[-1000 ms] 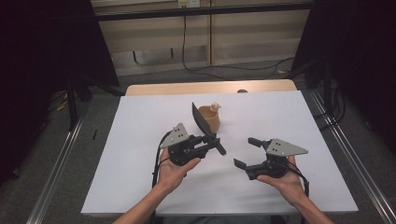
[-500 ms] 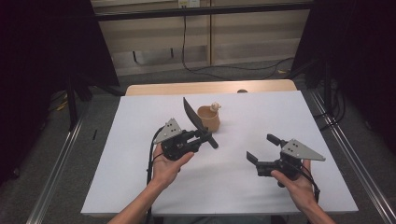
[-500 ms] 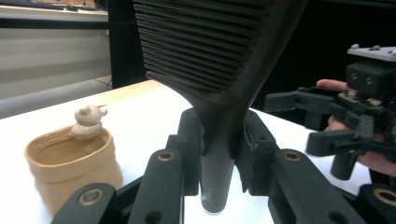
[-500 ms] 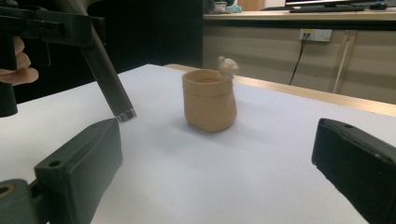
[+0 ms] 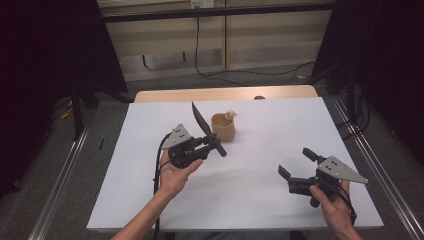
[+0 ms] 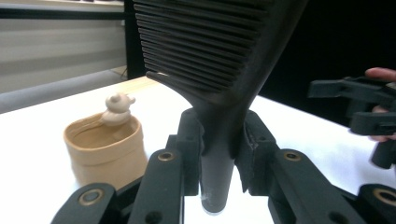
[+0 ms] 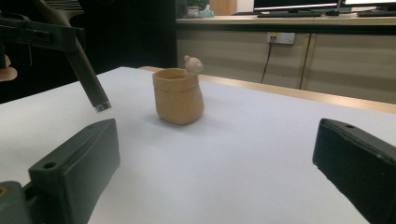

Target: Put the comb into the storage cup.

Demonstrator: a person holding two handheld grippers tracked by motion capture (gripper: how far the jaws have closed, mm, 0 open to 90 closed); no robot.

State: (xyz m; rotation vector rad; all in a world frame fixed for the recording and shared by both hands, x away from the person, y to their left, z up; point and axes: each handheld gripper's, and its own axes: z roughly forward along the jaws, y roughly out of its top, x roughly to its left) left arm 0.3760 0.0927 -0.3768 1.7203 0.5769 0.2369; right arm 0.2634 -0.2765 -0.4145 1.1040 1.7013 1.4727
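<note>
A: What is the left hand-held gripper (image 5: pixel 212 145) carrying?

B: A black comb (image 5: pixel 201 121), clamped by its handle, teeth end raised and the handle's tip poking out below the jaws. It hangs in the air just beside the tan cup (image 5: pixel 223 127), which stands on the white surface (image 5: pixel 280 125) with a small figure on its rim.

A: How do you reckon the comb handles?

B: Light and stiff, I'd judge, probably smooth plastic, so it could swivel in the jaws. The narrow handle is the right place to hold it; the teeth look thin and would bend or slip.

A: And the right hand-held gripper (image 5: pixel 296 169)?

B: Jaws wide apart with nothing between them, low over the surface, well apart from the cup.

A: What differs from a second ago?

B: The right hand has drawn off toward the right edge and its jaws have just been opening, still empty. The left keeps its grip; the comb is tilted a little differently, near the same spot by the cup.
</note>
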